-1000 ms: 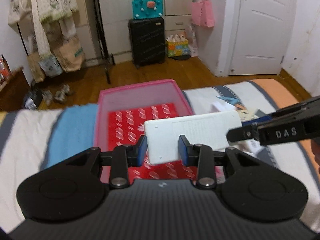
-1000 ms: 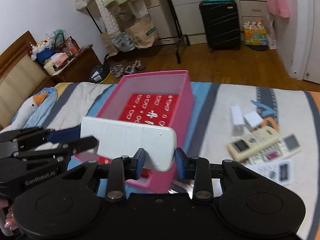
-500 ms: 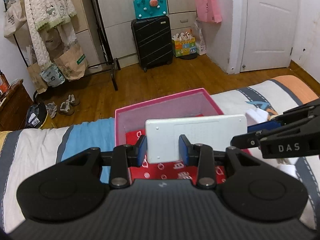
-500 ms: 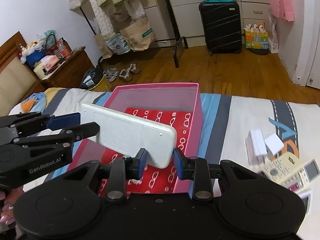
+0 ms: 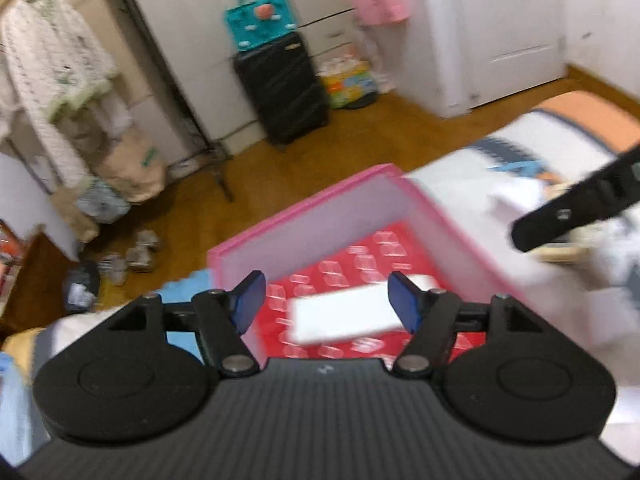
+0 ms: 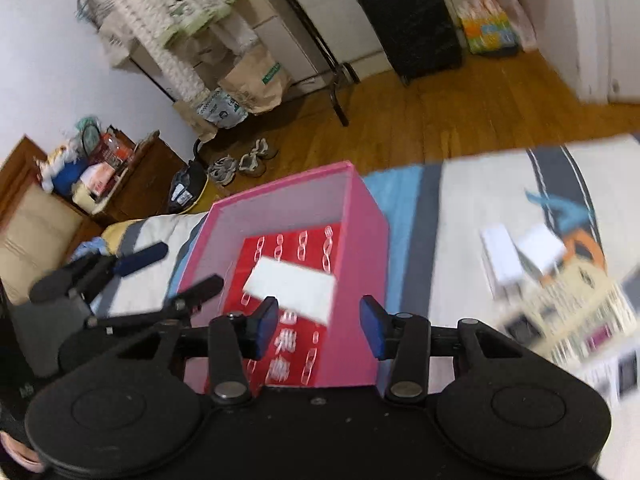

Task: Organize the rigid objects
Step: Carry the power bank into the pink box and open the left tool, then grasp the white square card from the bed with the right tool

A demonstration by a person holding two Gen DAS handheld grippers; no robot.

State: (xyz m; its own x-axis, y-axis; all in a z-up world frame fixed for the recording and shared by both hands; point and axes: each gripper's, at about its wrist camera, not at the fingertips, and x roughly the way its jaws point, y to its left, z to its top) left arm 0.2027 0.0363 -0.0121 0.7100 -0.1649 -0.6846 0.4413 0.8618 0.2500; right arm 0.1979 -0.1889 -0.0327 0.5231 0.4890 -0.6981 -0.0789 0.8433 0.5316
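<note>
Claws first, from the left. Left claw (image 5: 326, 300) stands released, its jaws opening, blue pads (image 5: 250, 298) clear on either side of the white remote control (image 5: 344, 316), which shows between them but lower down. The remote lies flat on the red patterned lining (image 6: 296, 248) inside the pink box (image 6: 360, 240), untouched by either claw. The pink box rests on the striped bed cover (image 6: 460, 216). Right claw (image 6: 318, 330) hangs over the near edge of the box, jaws likewise opening, nothing pressed between its pads; the box's right wall shows through the gap. Right of the box, well apart from it, further remotes (image 6: 580, 304) and small white chargers (image 6: 504, 256) lie scattered on the bed, blurred.
</note>
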